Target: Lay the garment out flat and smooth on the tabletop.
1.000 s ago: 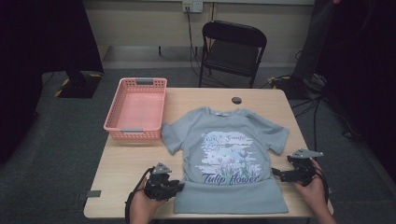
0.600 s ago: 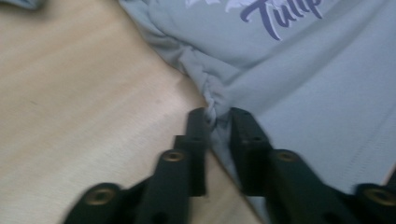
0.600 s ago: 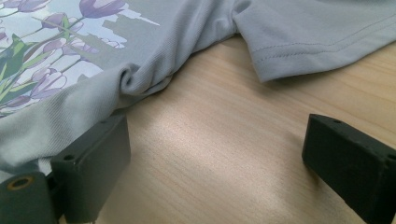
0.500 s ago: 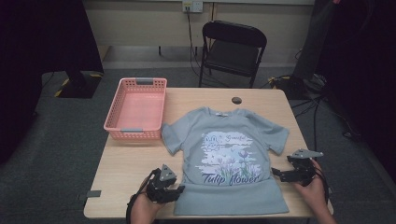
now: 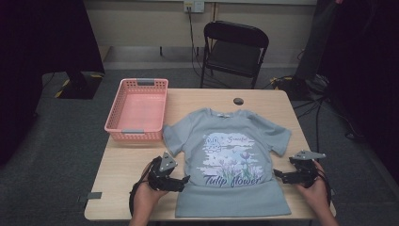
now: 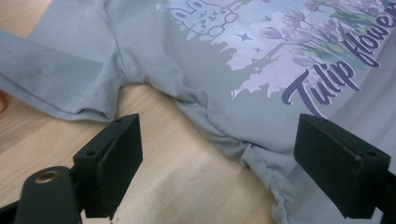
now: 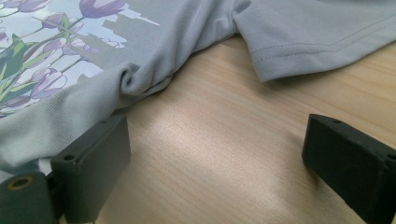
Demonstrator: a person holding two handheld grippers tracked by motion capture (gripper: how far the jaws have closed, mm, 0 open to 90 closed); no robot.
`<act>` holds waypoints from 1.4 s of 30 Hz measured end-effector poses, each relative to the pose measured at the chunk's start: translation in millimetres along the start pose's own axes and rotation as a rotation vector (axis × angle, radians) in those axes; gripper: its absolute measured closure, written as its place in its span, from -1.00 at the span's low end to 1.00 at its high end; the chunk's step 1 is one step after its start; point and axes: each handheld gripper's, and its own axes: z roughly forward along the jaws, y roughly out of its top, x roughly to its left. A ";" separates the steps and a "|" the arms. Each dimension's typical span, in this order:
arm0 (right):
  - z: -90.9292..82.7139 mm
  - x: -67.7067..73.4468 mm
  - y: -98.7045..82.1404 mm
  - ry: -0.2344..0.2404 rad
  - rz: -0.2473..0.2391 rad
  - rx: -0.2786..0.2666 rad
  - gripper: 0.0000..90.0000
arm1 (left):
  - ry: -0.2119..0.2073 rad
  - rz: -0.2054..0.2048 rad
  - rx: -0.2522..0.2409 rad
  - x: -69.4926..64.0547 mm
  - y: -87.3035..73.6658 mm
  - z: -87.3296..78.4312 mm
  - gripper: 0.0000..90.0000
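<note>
The left gripper (image 5: 181,181), jaws wide, sits at the T-shirt's (image 5: 230,165) left side seam near the desk's (image 5: 117,169) front edge; the right gripper (image 5: 278,175), also wide, touches the shirt's right side. The grey shirt lies flat mid-desk, printed "Tulip flower". A pink basket (image 5: 139,110) occupies the far left corner; bare wood flanks both grippers

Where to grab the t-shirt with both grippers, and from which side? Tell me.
Take the t-shirt by its side edges, just below the sleeves. It lies flat, print up, and the cloth is bunched there, giving the jaws a fold to pinch. The left gripper comes in from the shirt's left edge, the right gripper from its right edge. Both are open.
</note>
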 end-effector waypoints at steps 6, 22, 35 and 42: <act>0.0 0.0 0.0 0.000 0.000 0.000 -0.85 | -0.025 -0.001 -0.014 3.1 2.6 4.6 -0.67; -0.4 0.9 -0.3 0.001 0.001 0.001 -0.85 | -0.063 -0.017 -0.024 10.3 0.8 9.2 -0.67; -0.4 1.2 -0.4 0.003 -0.003 0.000 -0.86 | -0.080 -0.002 -0.038 17.3 -4.3 5.6 -0.67; -0.5 1.7 -0.5 0.005 -0.006 0.000 -0.85 | -0.073 -0.009 -0.060 23.7 -9.5 -1.6 -0.67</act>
